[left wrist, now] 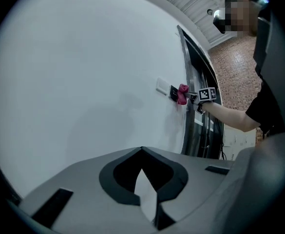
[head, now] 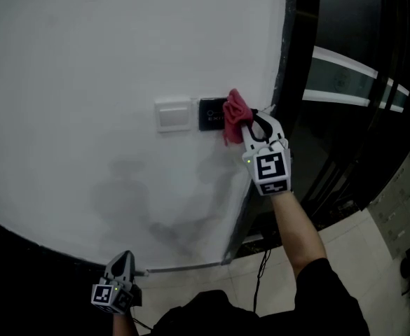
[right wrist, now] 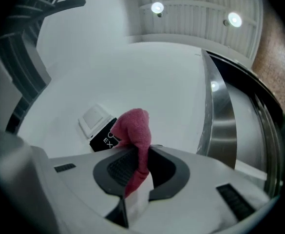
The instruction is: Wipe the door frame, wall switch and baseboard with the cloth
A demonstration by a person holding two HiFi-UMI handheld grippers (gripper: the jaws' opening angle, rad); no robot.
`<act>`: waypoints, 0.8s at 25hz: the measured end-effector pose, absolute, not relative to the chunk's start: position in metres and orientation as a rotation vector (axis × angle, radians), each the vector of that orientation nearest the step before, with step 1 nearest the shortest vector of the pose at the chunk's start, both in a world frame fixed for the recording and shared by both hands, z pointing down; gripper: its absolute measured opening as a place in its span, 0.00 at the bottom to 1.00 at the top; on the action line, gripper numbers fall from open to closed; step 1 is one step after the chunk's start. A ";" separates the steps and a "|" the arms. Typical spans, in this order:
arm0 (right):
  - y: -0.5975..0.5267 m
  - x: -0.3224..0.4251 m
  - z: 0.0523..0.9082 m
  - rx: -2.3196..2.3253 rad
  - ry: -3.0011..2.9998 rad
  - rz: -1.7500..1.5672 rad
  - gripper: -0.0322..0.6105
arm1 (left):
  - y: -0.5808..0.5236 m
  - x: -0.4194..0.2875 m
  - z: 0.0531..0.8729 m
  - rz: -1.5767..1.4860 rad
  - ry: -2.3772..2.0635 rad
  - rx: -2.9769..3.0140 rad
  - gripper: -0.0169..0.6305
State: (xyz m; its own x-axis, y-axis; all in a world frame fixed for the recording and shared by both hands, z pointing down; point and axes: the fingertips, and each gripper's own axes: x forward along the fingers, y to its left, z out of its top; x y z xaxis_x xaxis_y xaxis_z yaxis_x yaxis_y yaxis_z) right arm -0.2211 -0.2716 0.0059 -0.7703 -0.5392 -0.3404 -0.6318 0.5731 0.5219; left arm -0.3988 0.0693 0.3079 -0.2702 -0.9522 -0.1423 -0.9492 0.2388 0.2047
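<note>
The right gripper pinches the pink cloth against the black wall panel; the left gripper has its jaws pressed together, empty.

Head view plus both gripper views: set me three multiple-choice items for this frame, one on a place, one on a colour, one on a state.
1. Where is the cloth? A) at the black wall panel right of the white switch B) on the floor C) in the left gripper
2. What colour is the cloth? A) white B) blue C) pink-red
3. How is the right gripper? A) open, empty B) shut on the cloth C) out of view
Answers: 1 A, the head view shows it over the panel's right edge; 2 C, pink-red in all three views; 3 B, its jaws pinch the cloth in the right gripper view.
</note>
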 end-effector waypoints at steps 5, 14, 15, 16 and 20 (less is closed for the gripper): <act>-0.239 -0.212 -0.051 -1.133 2.360 1.469 0.14 | 0.062 -0.398 0.305 -0.403 -2.450 1.920 0.03; -0.223 -0.275 -0.024 -1.286 1.986 2.251 0.14 | 0.070 -0.402 0.311 -0.427 -2.441 1.898 0.03; -0.224 -0.280 -0.014 -1.274 2.010 2.261 0.14 | 0.072 -0.402 0.314 -0.423 -2.441 1.892 0.03; -0.226 -0.283 -0.005 -1.263 2.035 2.265 0.14 | 0.074 -0.404 0.316 -0.416 -2.444 1.886 0.03; -0.231 -0.294 0.014 -1.231 2.117 2.268 0.14 | 0.080 -0.408 0.319 -0.414 -2.449 1.859 0.03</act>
